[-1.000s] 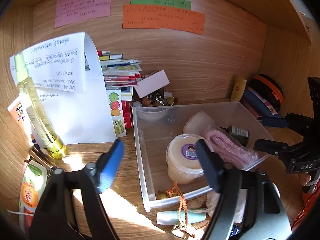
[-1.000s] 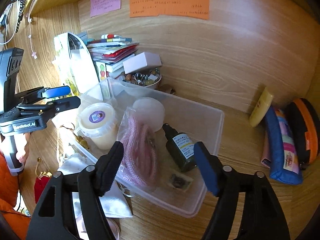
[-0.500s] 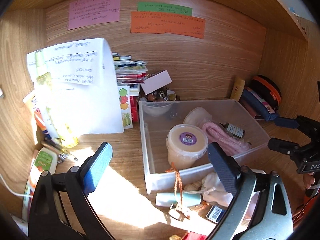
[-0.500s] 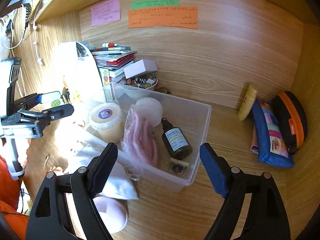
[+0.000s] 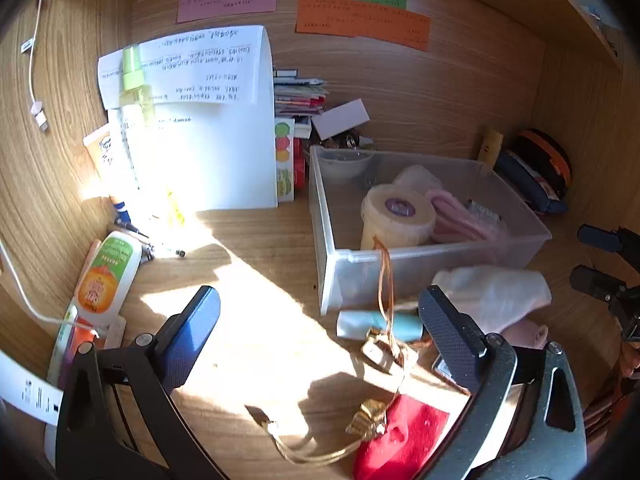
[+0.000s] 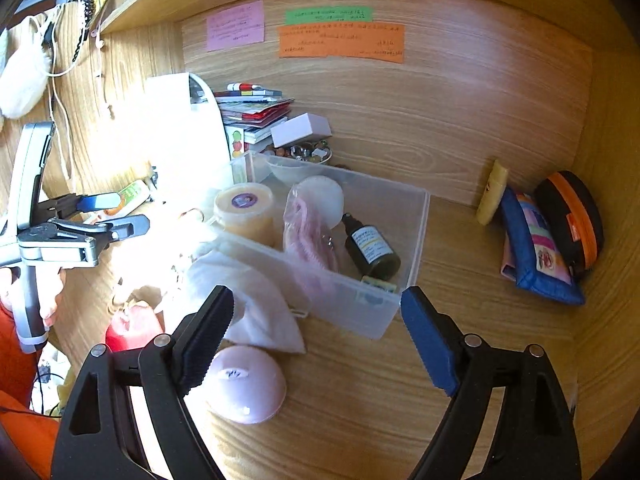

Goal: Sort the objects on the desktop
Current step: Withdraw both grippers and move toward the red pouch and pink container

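A: How are the two claws set at this moment?

B: The left claw [image 5: 320, 320] is seen spread wide with nothing held; the right claw [image 6: 316, 320] is likewise wide open and empty. Both are held above the tabletop [image 6: 460, 320], short of the clutter.

A: Where are the things to be sorted?

B: A clear bin [image 6: 416, 240] is placed mid-tabletop, and a lidded tub [image 6: 244, 212], a pink bundle [image 6: 304, 232] and a dark bottle [image 6: 372, 246] are already lodged inside it. Loose items are left at the bin's 7 o'clock side in the right view: a white cloth [image 6: 256, 304] touching the bin wall, a pink dome [image 6: 244, 384] just beside the right claw's left finger, and a red pouch [image 5: 404, 436]. In the left view a teal tube [image 5: 380, 322] and a corded charm [image 5: 384, 356] are seen between the left fingers.

A: How should the next pick be handled?

B: One loose item is probably to be chosen next. The tube would best be gripped across its width, once the cord draped over it and the bin rim has been cleared, since snagging is likely. The smooth dome may slip, so a low, centred squeeze is advised. The cloth should be pinched at a bunched fold.
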